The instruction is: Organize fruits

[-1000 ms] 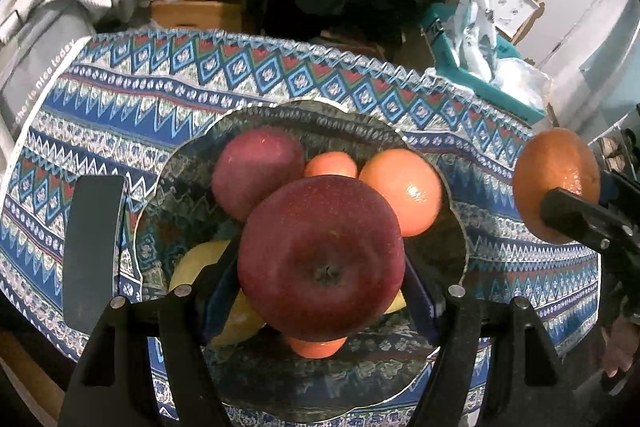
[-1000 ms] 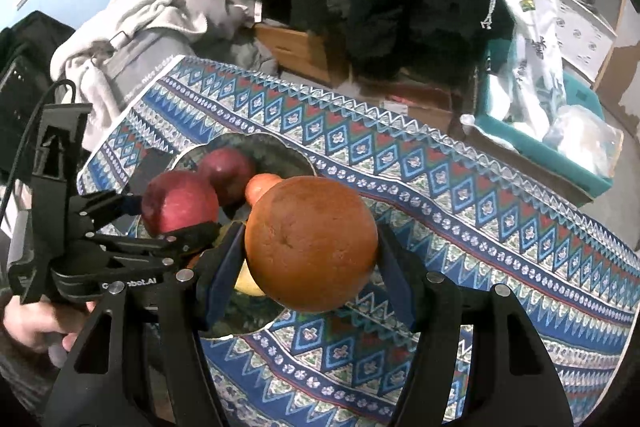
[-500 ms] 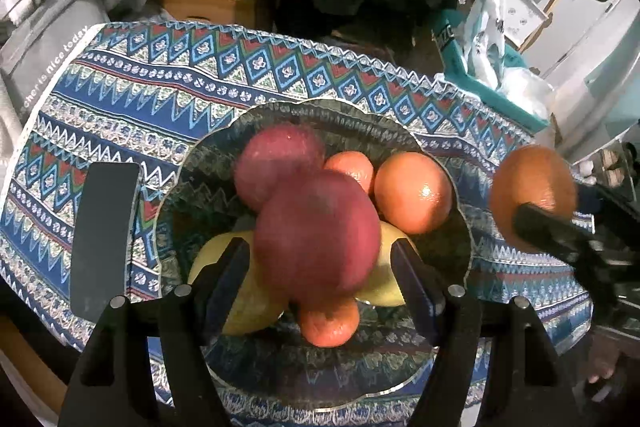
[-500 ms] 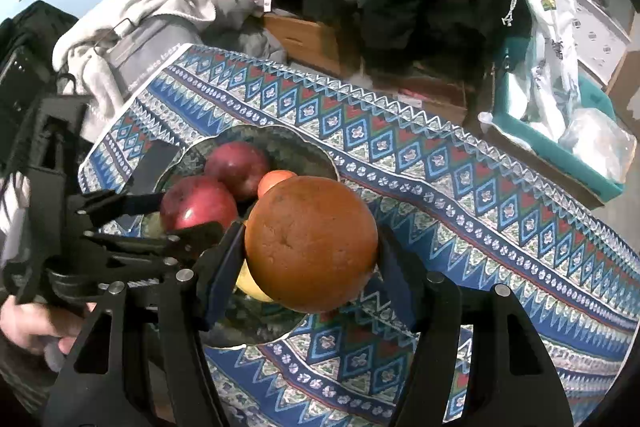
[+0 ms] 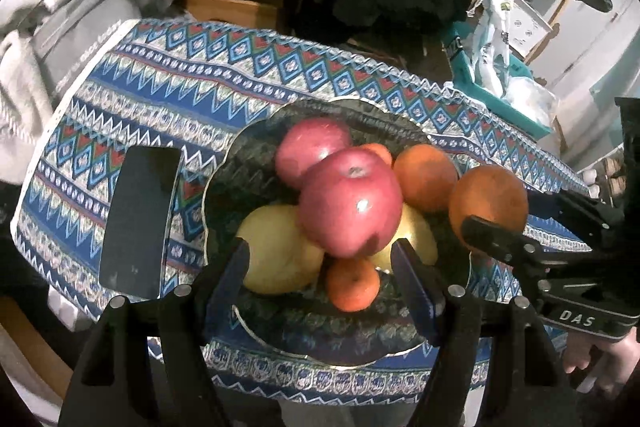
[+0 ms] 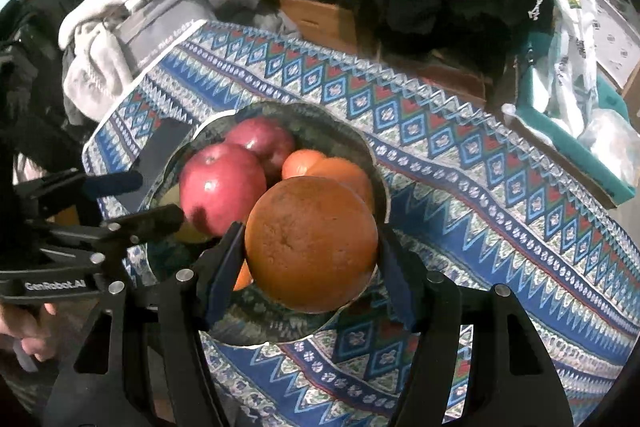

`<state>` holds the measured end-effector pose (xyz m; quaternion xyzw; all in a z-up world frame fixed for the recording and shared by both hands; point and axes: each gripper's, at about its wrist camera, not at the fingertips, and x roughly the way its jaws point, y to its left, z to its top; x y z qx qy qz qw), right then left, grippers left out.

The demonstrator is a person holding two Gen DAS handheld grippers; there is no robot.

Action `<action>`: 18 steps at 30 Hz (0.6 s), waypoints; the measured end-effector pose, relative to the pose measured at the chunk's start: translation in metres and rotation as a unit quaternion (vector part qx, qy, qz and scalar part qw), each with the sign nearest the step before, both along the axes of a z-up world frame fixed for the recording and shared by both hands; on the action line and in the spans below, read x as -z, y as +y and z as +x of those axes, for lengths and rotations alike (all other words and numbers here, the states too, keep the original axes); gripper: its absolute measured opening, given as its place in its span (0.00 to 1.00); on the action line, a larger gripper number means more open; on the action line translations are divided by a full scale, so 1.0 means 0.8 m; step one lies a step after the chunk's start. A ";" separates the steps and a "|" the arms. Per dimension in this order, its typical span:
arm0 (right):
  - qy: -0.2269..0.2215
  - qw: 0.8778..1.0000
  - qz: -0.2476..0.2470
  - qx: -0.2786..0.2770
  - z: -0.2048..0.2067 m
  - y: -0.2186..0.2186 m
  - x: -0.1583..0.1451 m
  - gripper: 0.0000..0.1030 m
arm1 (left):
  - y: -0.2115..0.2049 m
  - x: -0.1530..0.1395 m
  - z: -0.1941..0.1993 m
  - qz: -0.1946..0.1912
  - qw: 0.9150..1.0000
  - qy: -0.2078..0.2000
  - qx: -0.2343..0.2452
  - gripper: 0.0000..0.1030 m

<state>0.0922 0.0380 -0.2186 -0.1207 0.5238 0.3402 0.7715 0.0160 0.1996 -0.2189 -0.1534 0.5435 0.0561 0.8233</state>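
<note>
Right gripper (image 6: 310,247) has its fingers clamped on the big orange (image 6: 311,243), hanging over the bowl's (image 6: 370,151) near-right rim. Left gripper (image 5: 320,255) sits apart and empty; the red apple (image 5: 350,203) rests atop the pile beyond it.

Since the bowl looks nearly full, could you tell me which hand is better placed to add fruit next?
Right: its gripper holds an orange above the bowl's edge; the left gripper is open.

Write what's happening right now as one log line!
left gripper: open, apple released on bowl pile | right gripper: holding orange over bowl
</note>
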 end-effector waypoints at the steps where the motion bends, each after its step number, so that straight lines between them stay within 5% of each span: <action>1: 0.002 1.000 -0.004 -0.003 -0.002 0.002 0.004 0.63 | 0.002 0.002 -0.003 0.002 1.000 0.002 -0.003 0.72; 18: 0.048 0.998 -0.027 -0.036 -0.041 0.035 0.043 0.64 | 0.015 0.013 -0.041 0.009 1.000 0.027 -0.013 0.73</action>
